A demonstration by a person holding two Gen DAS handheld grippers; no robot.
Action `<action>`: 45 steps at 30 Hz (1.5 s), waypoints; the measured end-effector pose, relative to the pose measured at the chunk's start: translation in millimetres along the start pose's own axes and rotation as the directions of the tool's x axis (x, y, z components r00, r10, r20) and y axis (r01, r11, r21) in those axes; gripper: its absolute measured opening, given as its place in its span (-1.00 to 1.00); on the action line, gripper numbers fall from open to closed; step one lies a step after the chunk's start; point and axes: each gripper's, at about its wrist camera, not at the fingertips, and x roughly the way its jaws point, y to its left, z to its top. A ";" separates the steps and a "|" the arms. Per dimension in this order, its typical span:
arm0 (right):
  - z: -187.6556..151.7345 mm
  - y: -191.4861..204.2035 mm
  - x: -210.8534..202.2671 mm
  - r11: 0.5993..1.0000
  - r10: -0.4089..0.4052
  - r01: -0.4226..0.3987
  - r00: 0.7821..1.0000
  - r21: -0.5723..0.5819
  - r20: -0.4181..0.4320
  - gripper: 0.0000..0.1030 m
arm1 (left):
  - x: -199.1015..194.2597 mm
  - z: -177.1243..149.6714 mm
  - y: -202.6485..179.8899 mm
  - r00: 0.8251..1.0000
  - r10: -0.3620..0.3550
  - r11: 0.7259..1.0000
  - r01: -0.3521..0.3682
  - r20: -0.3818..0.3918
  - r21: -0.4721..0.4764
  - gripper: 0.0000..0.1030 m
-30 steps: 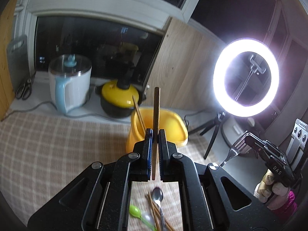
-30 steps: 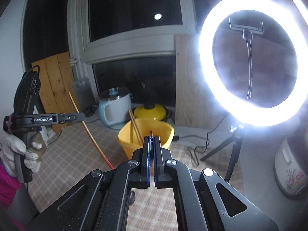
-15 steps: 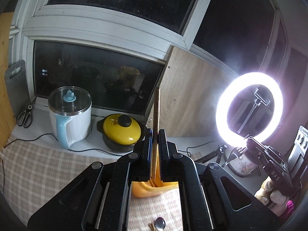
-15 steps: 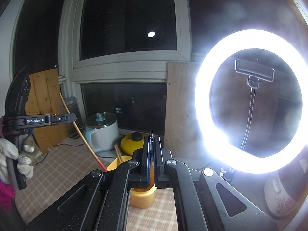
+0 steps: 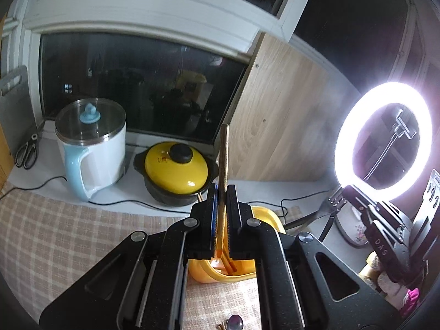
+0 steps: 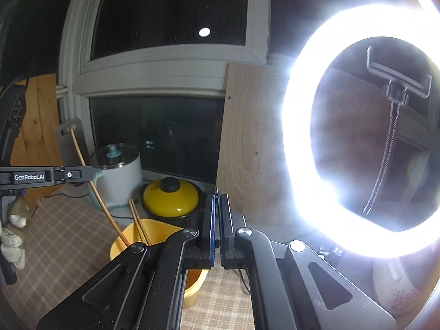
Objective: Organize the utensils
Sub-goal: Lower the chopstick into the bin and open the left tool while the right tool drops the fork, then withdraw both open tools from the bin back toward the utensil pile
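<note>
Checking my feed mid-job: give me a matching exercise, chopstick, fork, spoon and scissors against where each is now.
1 chopstick
2 fork
3 spoon
4 scissors

A lying on the checked cloth
B clamped in the right gripper
C on the ledge beside the kettle
D clamped in the left gripper

Pairs: 1-D, 2-B, 3-A, 4-C

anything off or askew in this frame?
Nothing damaged or spilled. The left gripper holds a wooden chopstick over the yellow plastic holder; the right gripper holds a metal fork.
</note>
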 end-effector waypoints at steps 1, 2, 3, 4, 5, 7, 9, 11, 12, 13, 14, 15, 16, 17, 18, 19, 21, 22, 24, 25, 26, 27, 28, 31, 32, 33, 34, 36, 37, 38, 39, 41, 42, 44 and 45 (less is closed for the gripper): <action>-2.6 0.3 5.1 1.000 0.002 -0.002 1.000 0.001 -0.011 -0.98 | 2.7 -1.0 0.2 1.000 0.002 1.000 -0.002 -0.004 0.001 -0.94; -5.6 0.3 8.4 1.000 0.005 -0.005 1.000 0.003 -0.020 -0.98 | 6.4 -3.0 0.5 1.000 0.005 1.000 -0.005 -0.012 0.002 -0.94; -8.7 0.4 12.8 1.000 0.010 -0.010 0.999 0.006 -0.033 -0.98 | 10.0 -4.9 1.1 1.000 0.006 1.000 -0.006 -0.020 0.001 -0.94; -11.9 0.5 17.4 1.000 0.016 -0.015 0.999 0.011 -0.046 -0.98 | 12.5 -6.6 1.4 1.000 0.007 1.000 -0.007 -0.025 0.000 -0.94; -14.5 0.6 21.0 1.000 0.018 -0.017 0.998 0.015 -0.056 -0.98 | 16.0 -8.9 1.9 0.999 0.008 1.000 -0.008 -0.033 -0.003 -0.94; -19.5 1.4 28.0 0.999 0.027 -0.025 0.997 0.024 -0.075 -0.98 | 22.3 -12.7 3.2 0.999 0.007 1.000 -0.007 -0.049 -0.009 -0.94; -24.1 1.5 34.1 0.999 0.041 -0.038 0.995 0.038 -0.092 -0.98 | 28.9 -17.6 4.7 0.998 0.006 1.000 -0.007 -0.066 -0.016 -0.94; -28.1 1.3 40.6 0.997 0.059 -0.053 0.992 0.054 -0.112 -0.98 | 34.3 -21.8 5.9 0.997 0.007 1.000 -0.009 -0.080 -0.026 -0.94; -30.3 1.5 43.3 0.997 0.063 -0.056 0.991 0.060 -0.119 -0.98 | 36.5 -23.7 6.5 0.996 0.009 0.999 -0.012 -0.089 -0.033 -0.94; -32.3 1.5 45.3 0.996 0.068 -0.060 0.990 0.065 -0.124 -0.98 | 39.2 -25.7 7.5 0.995 0.007 0.999 -0.010 -0.097 -0.040 -0.94; -34.0 1.3 47.2 0.995 0.074 -0.065 0.989 0.072 -0.130 -0.98 | 41.8 -27.5 8.4 0.995 0.004 0.999 -0.009 -0.104 -0.046 -0.94; -35.6 0.9 49.1 0.994 0.079 -0.069 0.988 0.080 -0.135 -0.98 | 44.3 -29.3 9.0 0.994 0.002 0.999 -0.008 -0.112 -0.050 -0.94; -36.2 0.3 50.2 0.994 0.085 -0.073 0.987 0.086 -0.139 -0.98 | 45.6 -30.2 9.2 0.993 0.002 0.999 -0.008 -0.117 -0.052 -0.94; -37.3 -0.2 51.4 0.993 0.092 -0.079 0.985 0.093 -0.144 -0.98 | 47.2 -31.4 9.7 0.993 0.003 0.998 -0.010 -0.120 -0.056 -0.94; -38.3 -1.2 51.8 0.992 0.095 -0.081 0.985 0.096 -0.147 -0.98 | 48.5 -32.4 10.3 0.992 0.004 0.998 -0.012 -0.123 -0.058 -0.94; -39.0 -1.3 52.5 0.992 0.097 -0.083 0.984 0.095 -0.152 -0.98 | 49.6 -33.3 10.8 0.992 0.005 0.998 -0.013 -0.127 -0.061 -0.94; -39.5 -1.2 53.7 0.992 0.100 -0.086 0.983 0.091 -0.157 -0.97 | 50.9 -34.4 11.6 0.991 0.004 0.998 -0.013 -0.132 -0.065 -0.93; -39.5 -1.4 53.7 0.992 0.106 -0.092 0.982 0.091 -0.159 -0.96 | 51.3 -34.9 11.6 0.991 0.004 0.998 -0.012 -0.134 -0.065 -0.93; -39.4 -1.5 54.3 0.991 0.115 -0.101 0.980 0.091 -0.161 -0.93 | 51.3 -35.8 10.9 0.991 0.003 0.998 -0.011 -0.134 -0.061 -0.93; -39.0 -1.4 54.2 0.991 0.116 -0.103 0.980 0.089 -0.162 -0.93 | 51.3 -35.8 11.0 0.991 0.003 0.998 -0.011 -0.133 -0.063 -0.93; -38.2 -1.6 53.6 0.990 0.119 -0.106 0.980 0.089 -0.160 -0.93 | 51.1 -36.0 10.6 0.991 0.003 0.998 -0.011 -0.133 -0.061 -0.83; -37.5 -2.3 52.4 0.989 0.126 -0.112 0.979 0.092 -0.158 -0.92 | 50.3 -36.2 10.6 0.991 0.005 0.998 -0.014 -0.134 -0.061 -0.70; -37.2 -2.7 51.9 0.989 0.131 -0.117 0.979 0.096 -0.158 -0.91 | 48.9 -36.1 11.1 0.991 0.006 0.998 -0.015 -0.132 -0.064 -0.35; -36.0 -5.2 43.3 0.987 0.136 -0.121 0.979 0.108 -0.149 -0.67 | 40.1 -36.4 13.6 0.994 0.007 0.997 -0.015 -0.111 -0.075 -0.17; -35.9 -6.4 39.8 0.986 0.138 -0.123 0.980 0.114 -0.141 -0.25 | 36.6 -36.5 14.4 0.994 0.012 0.997 -0.020 -0.106 -0.073 -0.17; -36.0 -8.2 35.3 0.984 0.142 -0.126 0.981 0.124 -0.130 0.07 | 33.0 -37.0 15.7 0.995 0.018 0.997 -0.025 -0.100 -0.075 -0.17; -36.3 -10.4 30.0 0.982 0.149 -0.133 0.982 0.136 -0.113 0.12 | 30.3 -37.1 16.9 0.995 0.019 0.997 -0.026 -0.096 -0.077 -0.17; -37.4 -12.6 22.4 0.978 0.161 -0.145 0.981 0.146 -0.104 0.15 | 23.2 -38.6 19.4 0.996 0.023 0.996 -0.030 -0.088 -0.081 -0.17; -37.7 -13.0 19.1 0.978 0.165 -0.149 0.980 0.147 -0.107 0.17 | 21.0 -39.3 19.8 0.996 0.026 0.996 -0.033 -0.088 -0.079 -0.17; -38.3 -13.2 16.0 0.978 0.168 -0.151 0.980 0.146 -0.108 0.27 | 17.4 -40.6 20.4 0.996 0.031 0.996 -0.038 -0.088 -0.075 -0.17; -39.4 -13.9 12.2 0.977 0.170 -0.154 0.980 0.147 -0.106 0.36 | 14.0 -41.7 20.7 0.996 0.036 0.996 -0.042 -0.087 -0.072 -0.17; -42.8 -15.5 3.9 0.976 0.177 -0.161 0.979 0.148 -0.098 0.42 | 7.5 -44.6 20.8 0.996 0.049 0.996 -0.055 -0.081 -0.067 -0.17; -44.3 -15.9 1.5 0.976 0.179 -0.163 0.979 0.147 -0.097 0.42 | 4.7 -46.1 20.6 0.995 0.055 0.996 -0.060 -0.078 -0.064 -0.17; -48.6 -17.3 -3.5 0.975 0.182 -0.167 0.978 0.144 -0.103 0.43 | -2.3 -50.9 20.1 0.996 0.059 0.997 -0.063 -0.070 -0.052 -0.17; -52.1 -18.3 -6.7 0.974 0.190 -0.173 0.976 0.147 -0.107 0.43 | -5.4 -53.8 20.0 0.996 0.060 0.997 -0.063 -0.069 -0.049 -0.17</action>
